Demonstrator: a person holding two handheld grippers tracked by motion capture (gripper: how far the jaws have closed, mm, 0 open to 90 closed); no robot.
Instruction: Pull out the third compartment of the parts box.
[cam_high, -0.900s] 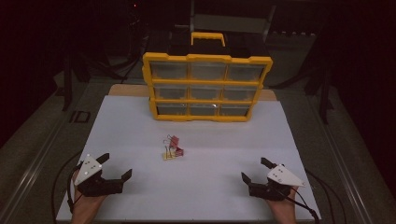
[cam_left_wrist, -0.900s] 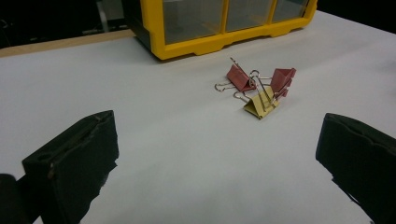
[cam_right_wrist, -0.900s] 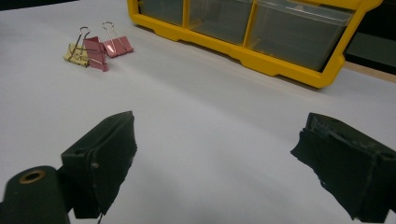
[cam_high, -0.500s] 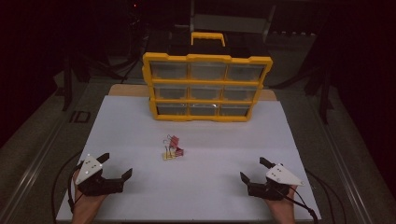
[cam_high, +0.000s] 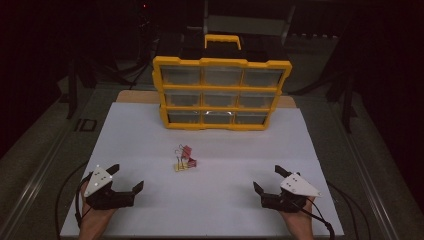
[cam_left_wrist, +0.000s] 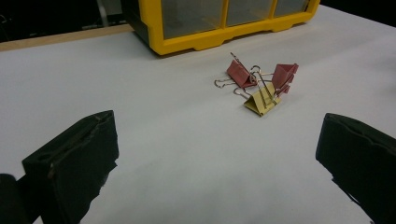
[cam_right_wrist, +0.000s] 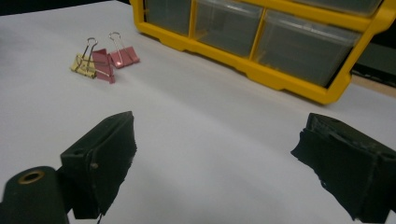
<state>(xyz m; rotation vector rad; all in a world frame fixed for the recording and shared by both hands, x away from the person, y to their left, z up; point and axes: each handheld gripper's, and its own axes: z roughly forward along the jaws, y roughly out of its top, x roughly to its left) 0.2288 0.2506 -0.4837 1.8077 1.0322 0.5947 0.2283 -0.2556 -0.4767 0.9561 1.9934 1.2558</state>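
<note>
Three binder clips (cam_high: 184, 158) lie in a tight cluster on the white table sheet (cam_high: 150, 145), ahead of both claws and between them, well apart from each. Left gripper (cam_high: 129, 181): jaws spread wide, nothing between them, resting low at the near edge; the cluster sits ahead and to its right. Right gripper (cam_high: 267, 181): jaws likewise wide apart and empty; the cluster sits ahead and to its left.

In the left gripper view the yellow clip (cam_left_wrist: 262, 102) lies nearest, its long axis running diagonally, wire handles raised and leaning away from that claw. Two red clips (cam_left_wrist: 261, 73) sit just behind it, touching or nearly so; one points its handles toward the left of that view, the other stands tilted on edge. Exact contact among the three cannot be resolved.

Yellow drawer organizer (cam_high: 222, 93) stands upright beyond the clips, farther from both claws, handle up.
</note>
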